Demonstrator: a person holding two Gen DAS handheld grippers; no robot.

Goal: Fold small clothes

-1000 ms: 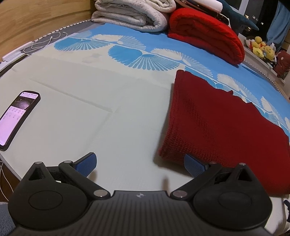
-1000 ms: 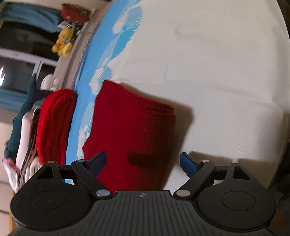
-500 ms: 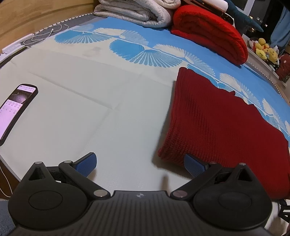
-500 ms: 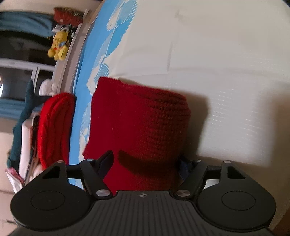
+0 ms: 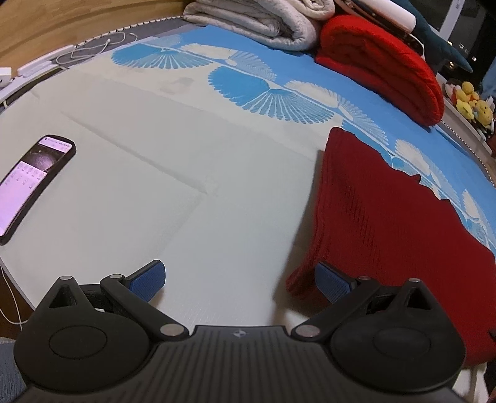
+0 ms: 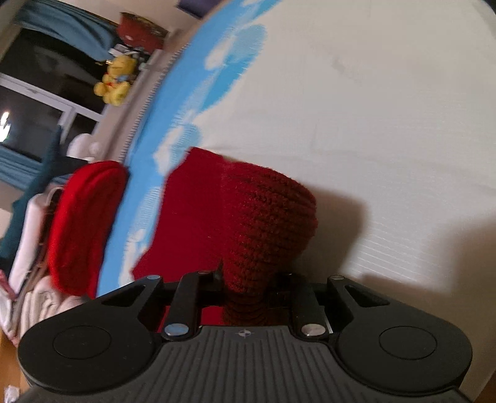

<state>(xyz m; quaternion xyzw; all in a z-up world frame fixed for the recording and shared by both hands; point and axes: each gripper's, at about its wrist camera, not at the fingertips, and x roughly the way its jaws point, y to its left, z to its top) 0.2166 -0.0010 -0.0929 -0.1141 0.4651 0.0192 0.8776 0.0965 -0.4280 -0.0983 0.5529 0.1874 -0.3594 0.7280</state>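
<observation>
A dark red knitted garment [image 5: 396, 229] lies folded on the bed's pale sheet [image 5: 186, 192], at the right of the left wrist view. My left gripper [image 5: 240, 280] is open and empty, low over the sheet, its right finger at the garment's near left corner. In the right wrist view my right gripper [image 6: 245, 285] is shut on the dark red knitted garment [image 6: 263, 223], pinching its near edge, which bunches and lifts into a hump between the fingers.
A phone [image 5: 31, 186] with a lit screen lies on the sheet at the left. A folded bright red blanket [image 5: 381, 62] and grey bedding [image 5: 257, 21] sit at the far side. Yellow plush toys [image 5: 471, 102] and a white cable [image 5: 93, 49] are near the bed's edges.
My right gripper moved in over the garment's near edge and closed on it, lifting it. My left gripper stayed open and shifted slightly forward.
</observation>
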